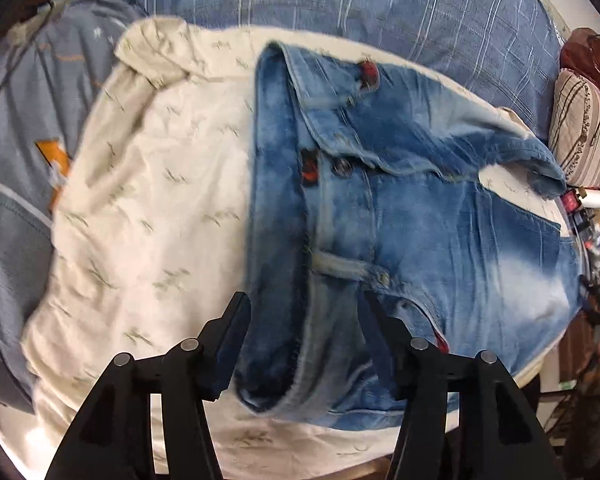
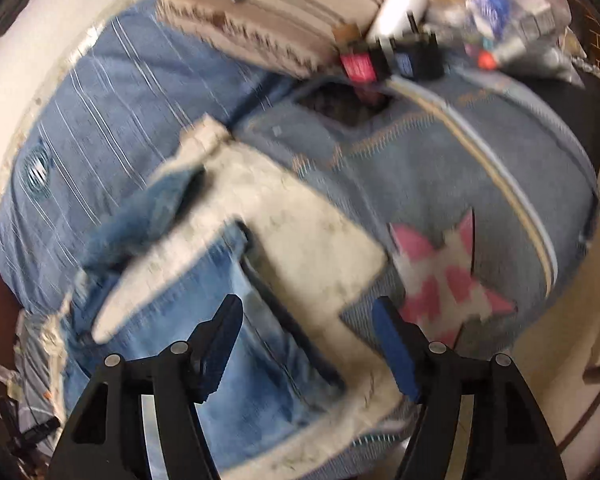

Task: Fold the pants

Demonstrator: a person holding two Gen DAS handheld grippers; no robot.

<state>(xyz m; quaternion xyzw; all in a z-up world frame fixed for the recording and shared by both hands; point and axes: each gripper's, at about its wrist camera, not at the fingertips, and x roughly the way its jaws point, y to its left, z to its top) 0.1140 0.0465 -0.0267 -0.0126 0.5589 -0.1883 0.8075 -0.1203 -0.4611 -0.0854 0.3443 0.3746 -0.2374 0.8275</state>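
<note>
Washed blue jeans [image 1: 400, 200] lie folded on a cream printed cloth [image 1: 148, 184], waistband and button [image 1: 343, 167] toward the left. My left gripper [image 1: 305, 308] hangs over the near end of the waistband. Its jaws stand apart with the denim fold between them, and the pads do not press on it. In the blurred right wrist view another part of the jeans [image 2: 228, 360] lies under my right gripper [image 2: 307, 312], partly under the cream cloth [image 2: 300, 248]. This gripper is open too, with nothing held between its fingers.
Blue striped bedding [image 1: 380, 0] lies beyond the cloth. A grey-blue blanket [image 1: 20, 120] with an orange patch is at left; its pink star patch [image 2: 440, 272] shows in the right wrist view. A striped pillow [image 1: 580, 140] and clutter [image 2: 500, 0] crowd the bed's edge.
</note>
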